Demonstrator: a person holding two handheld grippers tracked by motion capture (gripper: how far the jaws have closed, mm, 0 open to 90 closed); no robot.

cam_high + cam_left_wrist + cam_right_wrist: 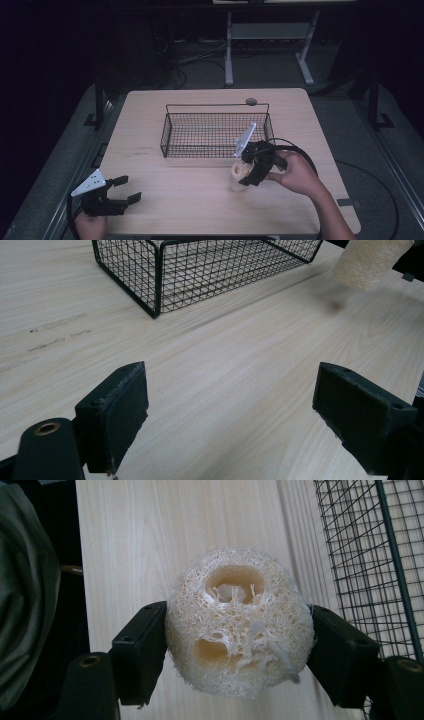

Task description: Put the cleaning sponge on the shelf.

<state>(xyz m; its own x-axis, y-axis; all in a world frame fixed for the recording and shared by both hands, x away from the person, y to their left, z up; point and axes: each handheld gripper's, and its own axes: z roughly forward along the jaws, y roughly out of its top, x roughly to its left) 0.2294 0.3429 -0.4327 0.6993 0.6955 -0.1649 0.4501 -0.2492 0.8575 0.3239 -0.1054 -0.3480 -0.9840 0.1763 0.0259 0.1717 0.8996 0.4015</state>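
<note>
Resting at the near left corner of the surface, my left gripper lies low with its jaws spread wide and nothing between them; in the left gripper view, bare wood shows between the two black pads. My left hand holds it from below at the surface's near edge.

Farther along, toward the middle, the wire basket stands on the surface, its near wall facing me and its mesh floor bare where I can see it.

Just in front of the basket's right near corner, my right gripper clamps the loofah, a pale, fibrous round piece with hollow channels through it. In the right gripper view the loofah sits squarely between the jaws, both pads pressing its sides, with the wood below it and the basket's mesh at the right edge. From the left gripper view the loofah hangs above the wood, clear of it. My right hand grips the tool from the right.
</note>
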